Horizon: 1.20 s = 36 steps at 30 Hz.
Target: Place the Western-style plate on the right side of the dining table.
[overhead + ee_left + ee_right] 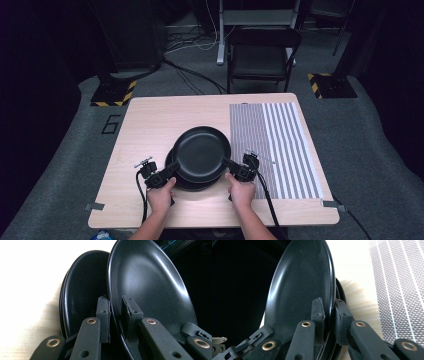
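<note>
We've got the top plate (202,150) pinched at both rims: L gripper (172,169) clenched on its left edge, R gripper (229,165) clenched on its right edge. Plate's at table (150,120) centre-near, lifted a bit off the stack (187,184) below, offset toward far-right. So grab's done, lift looks begun. Left to do, prob: carry it clear & set it down, maybe on the striped mat (280,145) at right.

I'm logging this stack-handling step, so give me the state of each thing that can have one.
top plate: lifted, gripped at both rims
lower plates: stacked flat on the table
left gripper: shut on top plate
right gripper: shut on top plate
striped mat: spread flat
chair: unoccupied, beyond the table
</note>
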### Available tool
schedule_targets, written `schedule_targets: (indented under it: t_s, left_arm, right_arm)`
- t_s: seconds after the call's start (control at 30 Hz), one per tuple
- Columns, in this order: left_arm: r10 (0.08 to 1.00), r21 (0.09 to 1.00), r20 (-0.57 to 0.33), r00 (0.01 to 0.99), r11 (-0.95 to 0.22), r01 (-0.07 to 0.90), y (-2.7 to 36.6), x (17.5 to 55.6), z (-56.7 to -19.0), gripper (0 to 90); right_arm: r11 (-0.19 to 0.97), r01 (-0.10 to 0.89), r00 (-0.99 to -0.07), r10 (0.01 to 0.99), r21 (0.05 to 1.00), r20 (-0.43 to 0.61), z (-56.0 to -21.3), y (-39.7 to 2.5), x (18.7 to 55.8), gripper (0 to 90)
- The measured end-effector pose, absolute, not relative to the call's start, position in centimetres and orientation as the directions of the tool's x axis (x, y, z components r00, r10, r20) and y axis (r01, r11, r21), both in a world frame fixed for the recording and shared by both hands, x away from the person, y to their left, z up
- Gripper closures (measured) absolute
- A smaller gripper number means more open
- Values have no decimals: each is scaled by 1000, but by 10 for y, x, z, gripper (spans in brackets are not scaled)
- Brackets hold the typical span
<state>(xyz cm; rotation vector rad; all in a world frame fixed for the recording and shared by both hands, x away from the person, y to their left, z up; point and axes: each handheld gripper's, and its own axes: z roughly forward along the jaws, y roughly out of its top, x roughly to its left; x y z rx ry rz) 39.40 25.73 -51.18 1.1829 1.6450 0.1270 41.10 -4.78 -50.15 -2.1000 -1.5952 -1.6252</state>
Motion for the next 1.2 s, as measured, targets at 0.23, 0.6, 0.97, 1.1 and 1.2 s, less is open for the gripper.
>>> schedule_targets:
  t_s: [0.23,0.6,0.97,1.1,1.2]
  left_arm:
    - [747,614,-661,65,489,620,258,396,-502,776]
    - [746,623,-662,76,490,610,256,399,-491,780]
    - [746,639,-658,100,484,598,253,401,-481,783]
    - [743,641,-661,107,484,596,251,403,-478,783]
    - [744,643,-659,112,480,596,247,405,-474,784]
  right_arm:
    - [-479,722,-78,661,499,746,-497,-49,413,803]
    - [-486,713,-91,651,506,753,-487,-51,415,804]
    - [-497,699,-101,643,514,759,-479,-56,414,806]
    - [-497,692,-105,648,523,754,-473,-58,414,807]
    - [-505,683,-106,646,528,756,-470,-61,415,806]
